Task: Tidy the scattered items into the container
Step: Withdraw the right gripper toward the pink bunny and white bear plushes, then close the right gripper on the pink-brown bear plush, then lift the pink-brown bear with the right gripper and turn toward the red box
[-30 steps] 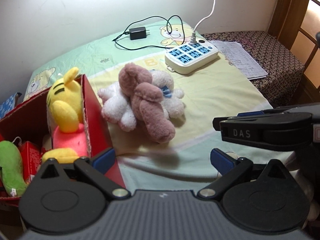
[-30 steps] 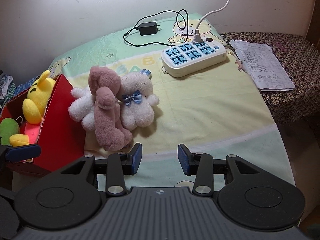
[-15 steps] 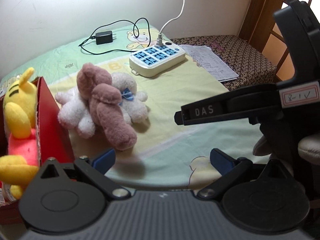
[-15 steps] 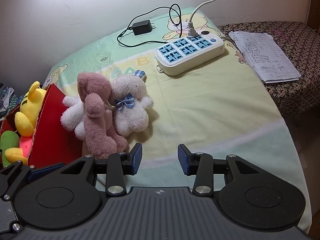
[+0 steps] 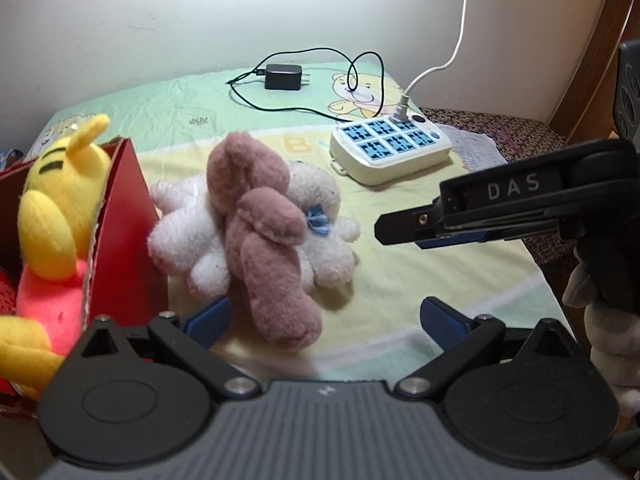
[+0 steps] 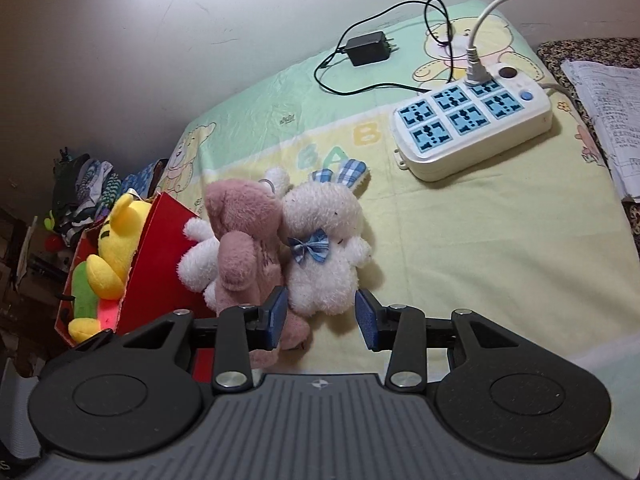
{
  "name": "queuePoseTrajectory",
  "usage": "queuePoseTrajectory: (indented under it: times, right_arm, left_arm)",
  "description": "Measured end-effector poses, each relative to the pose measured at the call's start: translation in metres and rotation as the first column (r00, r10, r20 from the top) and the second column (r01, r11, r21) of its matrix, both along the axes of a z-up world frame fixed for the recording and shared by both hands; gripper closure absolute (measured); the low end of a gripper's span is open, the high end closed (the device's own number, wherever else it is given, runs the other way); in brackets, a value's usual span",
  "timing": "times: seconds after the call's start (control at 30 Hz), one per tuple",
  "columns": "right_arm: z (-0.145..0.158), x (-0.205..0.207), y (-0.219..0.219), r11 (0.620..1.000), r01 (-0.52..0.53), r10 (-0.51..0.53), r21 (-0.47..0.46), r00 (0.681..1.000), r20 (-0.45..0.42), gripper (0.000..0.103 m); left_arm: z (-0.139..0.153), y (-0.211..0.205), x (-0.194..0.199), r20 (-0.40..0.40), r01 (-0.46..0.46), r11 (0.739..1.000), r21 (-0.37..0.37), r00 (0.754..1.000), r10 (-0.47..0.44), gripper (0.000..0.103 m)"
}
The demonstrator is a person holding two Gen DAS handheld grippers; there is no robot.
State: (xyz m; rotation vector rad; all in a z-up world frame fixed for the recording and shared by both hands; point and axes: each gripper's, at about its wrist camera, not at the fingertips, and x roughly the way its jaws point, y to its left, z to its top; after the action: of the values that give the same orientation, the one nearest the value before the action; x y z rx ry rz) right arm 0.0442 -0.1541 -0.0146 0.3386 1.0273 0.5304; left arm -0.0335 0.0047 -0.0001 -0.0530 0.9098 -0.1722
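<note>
Pastel blanket (image 6: 460, 240), white bunny (image 6: 324, 256) just ahead of right tool (image 6: 320, 316), jaws apart

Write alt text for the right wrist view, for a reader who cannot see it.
The right gripper, jaws open, closes in on a white plush rabbit with a blue bow, lying against a pink plush toy on a pastel bear-print sheet. A red box at left holds a yellow plush; a power strip lies behind.
</note>
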Motion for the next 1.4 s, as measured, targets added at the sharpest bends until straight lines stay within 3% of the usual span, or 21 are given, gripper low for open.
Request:
queuePoseTrajectory:
  times: [0.4,0.6,0.67,0.8,1.07,1.2,1.27,1.4]
  right_arm:
    - [-0.007,0.045,0.061,0.976,-0.219,0.219,-0.003,0.975,-0.031,0.058]
    - [-0.024,0.058,0.077,0.968,-0.25,0.248,-0.016,0.966,-0.074,0.057]
    - [-0.03,0.061,0.077,0.967,-0.255,0.254,0.001,0.962,-0.098,0.057]
    - [-0.035,0.062,0.063,0.97,-0.23,0.238,0.073,0.962,-0.133,0.063]
    - [-0.027,0.052,0.028,0.971,-0.186,0.206,0.148,0.969,-0.136,0.066]
    - [-0.027,0.046,0.005,0.972,-0.158,0.186,0.172,0.97,-0.156,0.069]
    - [-0.03,0.043,-0.007,0.974,-0.136,0.168,0.183,0.971,-0.171,0.074]
    - [-0.036,0.038,-0.027,0.977,-0.093,0.13,0.194,0.974,-0.183,0.074]
  left_arm:
    - [-0.029,0.013,0.024,-0.044,-0.142,0.99,-0.02,0.989,0.141,0.003]
    - [-0.036,0.013,0.033,-0.054,-0.165,0.986,-0.001,0.985,0.165,0.006]
    - [-0.039,0.016,0.034,-0.075,-0.162,0.987,-0.024,0.984,0.16,0.008]
    - [-0.041,0.015,0.036,-0.096,-0.141,0.988,-0.064,0.986,0.134,0.019]
    - [-0.032,0.006,0.028,-0.083,-0.047,0.988,-0.146,0.996,0.035,0.018]
    - [-0.022,0.008,0.019,-0.056,-0.002,0.978,-0.211,0.998,-0.01,0.011]
    - [-0.02,0.008,0.019,-0.048,0.016,0.973,-0.228,0.998,-0.028,0.01]
    - [-0.026,0.002,0.027,-0.059,0.021,0.974,-0.226,0.998,-0.035,0.009]
